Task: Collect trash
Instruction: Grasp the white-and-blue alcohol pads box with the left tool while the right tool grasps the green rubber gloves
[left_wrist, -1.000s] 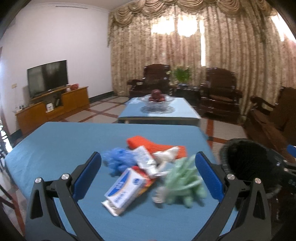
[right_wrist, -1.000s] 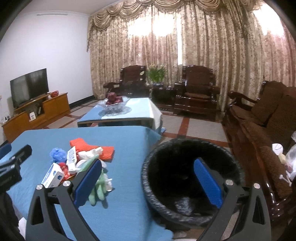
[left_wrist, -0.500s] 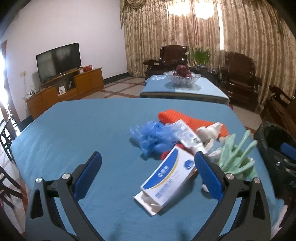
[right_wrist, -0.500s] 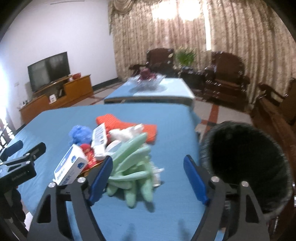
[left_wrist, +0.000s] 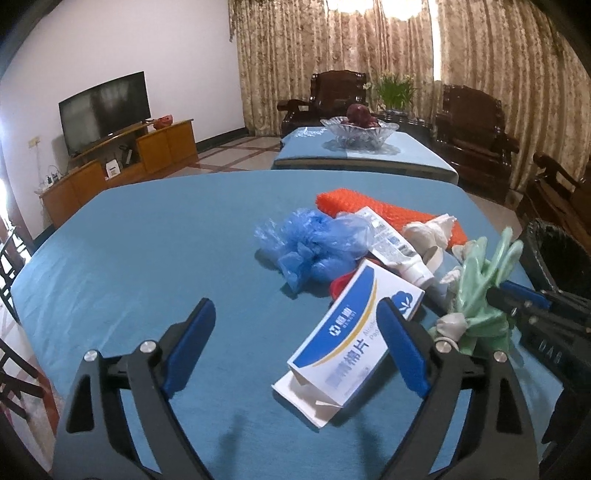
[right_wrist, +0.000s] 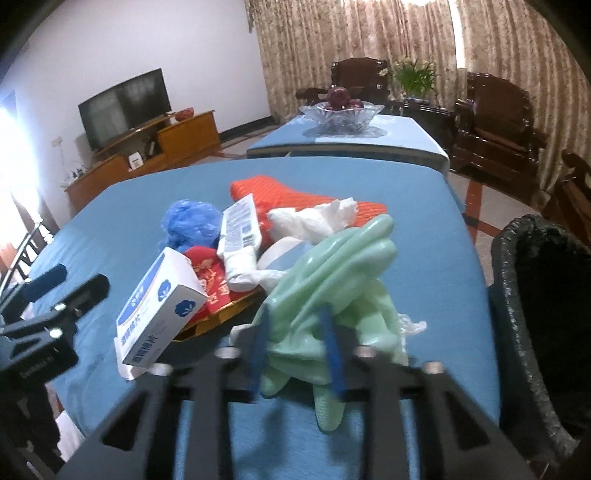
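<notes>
From the left wrist, the left tool (left_wrist: 295, 328) hangs spread over the blue worktop (left_wrist: 155, 251), its jaws closing, with the corner of a white and blue box (left_wrist: 354, 332) between them, untouched. A blue plastic bag (left_wrist: 314, 243) lies beyond. From the right wrist, the right tool (right_wrist: 297, 343) is pinching the green rubber glove (right_wrist: 332, 280), beside the black trash bin (right_wrist: 517, 295).

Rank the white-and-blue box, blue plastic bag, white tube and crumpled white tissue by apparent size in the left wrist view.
1. White-and-blue box, though it lies nearest the camera.
2. Blue plastic bag.
3. White tube and crumpled white tissue: too alike to rank.
</notes>
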